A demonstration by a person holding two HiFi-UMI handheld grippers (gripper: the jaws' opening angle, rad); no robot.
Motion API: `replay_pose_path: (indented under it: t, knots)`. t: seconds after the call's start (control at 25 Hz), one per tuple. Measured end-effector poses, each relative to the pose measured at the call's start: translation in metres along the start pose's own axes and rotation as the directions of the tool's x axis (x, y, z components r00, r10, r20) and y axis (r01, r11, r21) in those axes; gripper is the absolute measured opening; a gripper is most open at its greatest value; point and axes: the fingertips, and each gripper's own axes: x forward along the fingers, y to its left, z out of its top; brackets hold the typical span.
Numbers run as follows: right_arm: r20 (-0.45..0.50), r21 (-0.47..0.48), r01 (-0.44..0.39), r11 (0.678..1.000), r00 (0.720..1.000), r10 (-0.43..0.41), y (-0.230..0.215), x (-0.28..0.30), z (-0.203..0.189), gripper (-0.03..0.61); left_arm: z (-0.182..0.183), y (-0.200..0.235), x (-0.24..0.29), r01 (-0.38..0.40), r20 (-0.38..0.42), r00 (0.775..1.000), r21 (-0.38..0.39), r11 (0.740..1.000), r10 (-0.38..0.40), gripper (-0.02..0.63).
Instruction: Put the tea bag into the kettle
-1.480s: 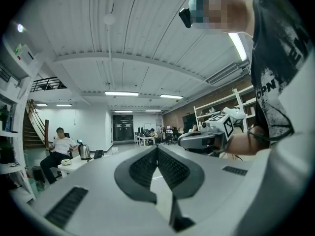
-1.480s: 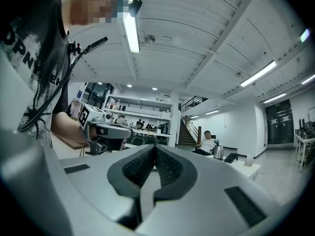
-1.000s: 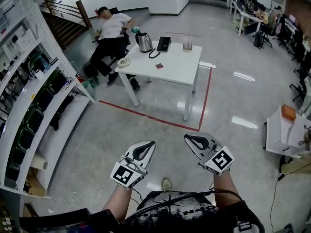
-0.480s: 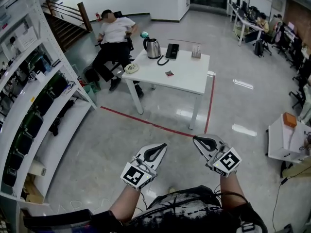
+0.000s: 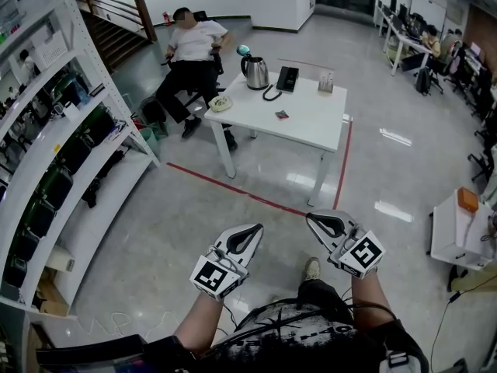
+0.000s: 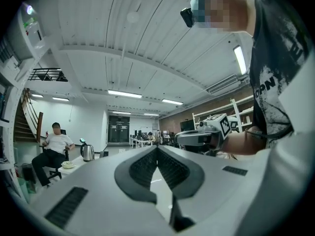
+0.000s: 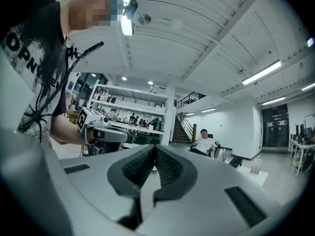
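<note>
A steel kettle (image 5: pixel 255 72) stands at the far end of a white table (image 5: pixel 311 127) across the room, and a small red tea bag (image 5: pixel 283 115) lies near the table's middle. My left gripper (image 5: pixel 252 230) and right gripper (image 5: pixel 311 217) are held side by side in front of my body, far from the table. Both are shut with nothing between the jaws. In the left gripper view the jaws of the left gripper (image 6: pixel 157 149) meet, with the kettle (image 6: pixel 87 152) small at the far left. The right gripper (image 7: pixel 155 149) points level, and the kettle (image 7: pixel 220 154) is distant at the right.
A person (image 5: pixel 190 53) sits in a chair behind the table. A black phone (image 5: pixel 287 78), a bowl (image 5: pixel 220 104) and a card stand (image 5: pixel 326 82) are on the table. White shelving (image 5: pixel 54 146) lines the left. Red floor tape (image 5: pixel 256 200) borders the table. A white desk (image 5: pixel 458 224) stands at the right.
The table with the kettle has shifted to the right in the head view as I walk. A foot now shows between the grippers. Both grippers stay shut and keep their pose.
</note>
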Motion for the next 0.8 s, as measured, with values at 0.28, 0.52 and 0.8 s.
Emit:
replay_pose_path:
  t: [0.28,0.52,0.8]
  knots:
    - [0.004,0.014,-0.047,0.999,0.999,0.047,-0.028,0.032,-0.008,0.01,-0.004,0.031,0.015,-0.034,-0.016,0.999,0.011,0.999,0.035,0.011]
    - [0.025,0.017,-0.092,0.996,0.995,0.092,-0.071,0.061,-0.016,0.011,-0.014,0.067,0.046,-0.086,-0.026,0.996,0.016,0.996,0.087,0.011]
    - [0.045,0.021,-0.15,0.988,0.988,0.149,-0.133,0.091,-0.021,0.01,-0.01,0.111,0.102,-0.135,-0.031,0.99,0.017,0.991,0.136,0.011]
